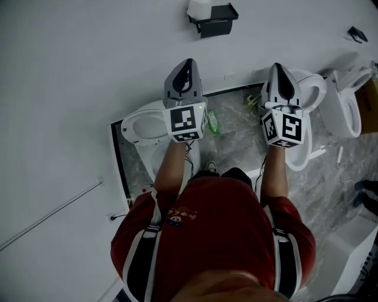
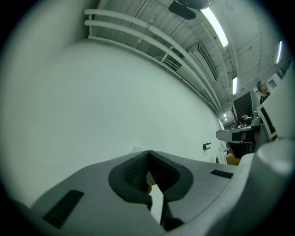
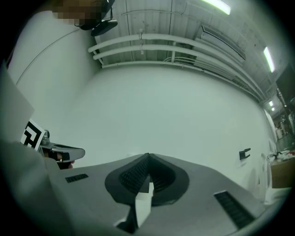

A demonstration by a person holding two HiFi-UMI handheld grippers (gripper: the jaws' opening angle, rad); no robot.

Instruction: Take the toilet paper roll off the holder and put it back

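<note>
Head view alone shows the roll (image 1: 199,8) on its black holder (image 1: 217,23) on the white wall (image 1: 88,71), ahead of the left gripper (image 1: 188,62) and right gripper (image 1: 277,66). Gripper views add ceiling pipes (image 3: 175,44). Both pairs of jaws are pressed together, empty. Toilets (image 1: 144,127) stand on marbled floor (image 1: 236,127).

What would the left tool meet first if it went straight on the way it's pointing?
Most likely the bare white wall: the left tool, shut, faces only that. The black holder sits right of its line, though depth is unclear.
</note>
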